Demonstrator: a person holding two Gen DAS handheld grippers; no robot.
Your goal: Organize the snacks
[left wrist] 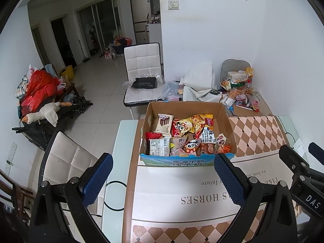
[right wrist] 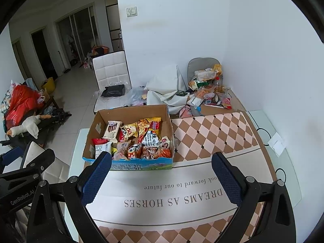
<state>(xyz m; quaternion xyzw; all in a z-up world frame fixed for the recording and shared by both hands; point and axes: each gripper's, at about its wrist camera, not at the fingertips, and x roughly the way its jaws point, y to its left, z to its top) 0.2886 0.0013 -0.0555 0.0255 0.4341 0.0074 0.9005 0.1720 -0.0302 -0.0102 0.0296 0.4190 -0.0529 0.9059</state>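
Note:
An open cardboard box stands on the table, filled with several snack packets. It also shows in the right wrist view, with the snack packets inside. My left gripper is open and empty, held above the tablecloth in front of the box. My right gripper is open and empty, to the right of the left one and also in front of the box. A second heap of snacks lies past the table's far right end.
The table has a checked cloth with a printed white band. White chairs stand at the far end and at the left. Clutter with a red bag sits on the floor at left. A wall is close on the right.

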